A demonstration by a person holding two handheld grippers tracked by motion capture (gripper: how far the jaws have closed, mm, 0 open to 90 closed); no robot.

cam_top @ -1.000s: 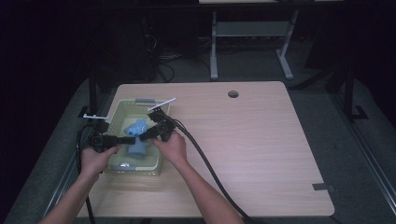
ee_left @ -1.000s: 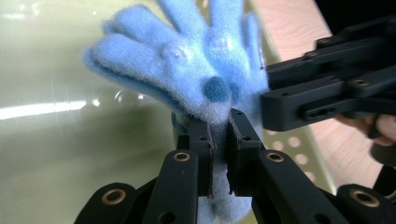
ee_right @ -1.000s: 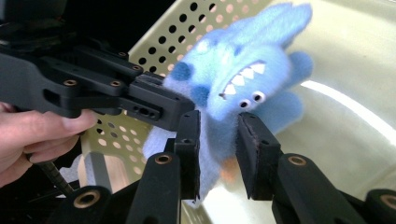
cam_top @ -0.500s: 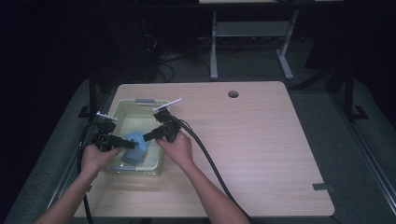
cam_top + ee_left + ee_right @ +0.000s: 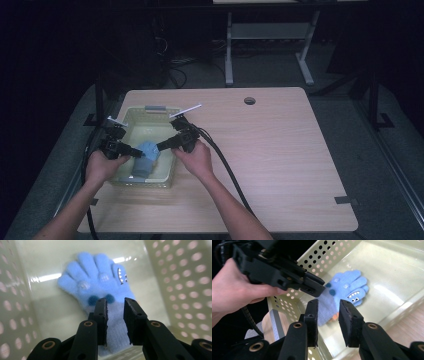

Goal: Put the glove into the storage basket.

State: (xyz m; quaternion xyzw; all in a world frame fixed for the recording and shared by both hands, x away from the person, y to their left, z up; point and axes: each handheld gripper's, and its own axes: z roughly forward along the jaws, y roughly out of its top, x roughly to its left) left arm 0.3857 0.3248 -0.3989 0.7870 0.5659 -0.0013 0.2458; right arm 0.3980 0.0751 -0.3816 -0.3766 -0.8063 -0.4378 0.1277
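- Pale yellow-green perforated plastic basket [image 5: 165, 176] sits on the light wood-grain table [image 5: 280, 165], at its left side near the front edge.
- Small fuzzy light-blue glove with a monster face [image 5: 100, 285] lies flat on the basket floor; white teeth and eyes on the thumb side, two dark blue pom-pom dots near the cuff.
- In the high view the glove [image 5: 146, 155] is in the front half of the basket, between the two grippers.
- Left gripper [image 5: 115, 305], black, is inside the basket, low over the glove's cuff; jaws narrowly parted, cuff visible through the gap, nothing clamped.
- Whether the left jaw tips touch the glove: cannot tell.
- Right gripper [image 5: 328, 307], black, is above the basket's near rim, pointed at the glove [image 5: 347, 291]; jaws narrowly parted, empty.
- In the right gripper view the left gripper [image 5: 317, 287] comes in from upper left, tip at the cuff, held by the person's left hand [image 5: 234, 290].
- Right hand [image 5: 195, 159] is at the basket's right wall, black cable [image 5: 230, 175] trailing back over the table.
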